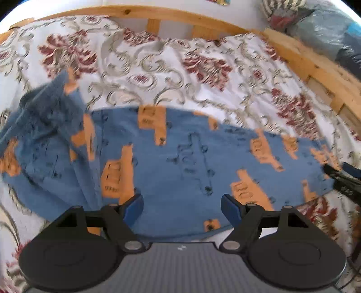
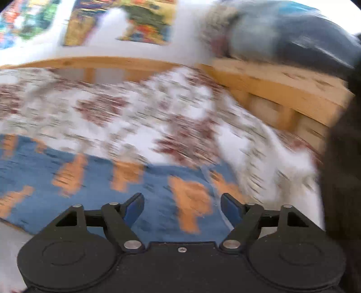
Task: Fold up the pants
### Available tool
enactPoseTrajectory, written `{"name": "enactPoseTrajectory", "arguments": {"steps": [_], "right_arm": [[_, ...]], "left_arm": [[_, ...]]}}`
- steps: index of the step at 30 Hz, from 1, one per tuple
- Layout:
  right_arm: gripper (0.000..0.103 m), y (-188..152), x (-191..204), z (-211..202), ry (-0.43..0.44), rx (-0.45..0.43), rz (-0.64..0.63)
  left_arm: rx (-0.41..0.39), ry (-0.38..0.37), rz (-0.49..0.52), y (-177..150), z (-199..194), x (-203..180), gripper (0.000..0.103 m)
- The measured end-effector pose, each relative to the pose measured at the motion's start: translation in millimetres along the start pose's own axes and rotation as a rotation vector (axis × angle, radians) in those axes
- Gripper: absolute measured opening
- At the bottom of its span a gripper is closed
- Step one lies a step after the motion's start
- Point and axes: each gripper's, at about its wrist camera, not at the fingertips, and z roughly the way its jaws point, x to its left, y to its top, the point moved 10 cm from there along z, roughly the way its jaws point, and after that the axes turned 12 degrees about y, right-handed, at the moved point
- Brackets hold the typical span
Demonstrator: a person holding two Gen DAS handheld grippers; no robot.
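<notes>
Blue pants (image 1: 180, 157) with orange prints lie spread flat and lengthwise across a floral bedspread (image 1: 158, 67). Their left end is bunched into a raised heap (image 1: 45, 106). My left gripper (image 1: 182, 200) hovers open over the near edge of the pants, nothing between its blue pads. At the pants' right end, the right gripper's dark fingers (image 1: 336, 175) reach in from the edge of the left wrist view. The right wrist view is blurred: my right gripper (image 2: 182, 200) stands open above the right end of the pants (image 2: 90, 180), and no cloth is between its pads.
A wooden bed frame (image 1: 304, 60) runs along the far and right sides. A dark plastic-wrapped bundle (image 1: 327, 33) rests on its right corner. Colourful pictures (image 2: 146, 20) hang on the wall behind. A dark shape (image 2: 343, 157) fills the right edge of the right wrist view.
</notes>
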Motion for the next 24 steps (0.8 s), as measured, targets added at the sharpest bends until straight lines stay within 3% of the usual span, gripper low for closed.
{"name": "enactPoseTrajectory", "arguments": {"steps": [5, 10, 13, 18, 24], "right_arm": [[0.088, 36, 36, 39, 0.398, 0.046, -0.071], [0.088, 68, 67, 100, 0.713, 0.207, -0.060], [0.087, 93, 96, 130, 0.880, 0.266, -0.081], [0.073, 107, 151, 155, 1.031, 0.346, -0.168], [0.054, 87, 188, 166, 1.128, 0.457, -0.273]], "left_arm": [[-0.022, -0.017, 0.085, 45, -8, 4, 0.084], [0.023, -0.003, 0.121, 82, 18, 16, 0.085], [-0.002, 0.009, 0.154, 105, 33, 21, 0.085], [-0.014, -0.016, 0.278, 142, 60, 24, 0.088], [0.073, -0.087, 0.470, 130, 91, 23, 0.088]]}}
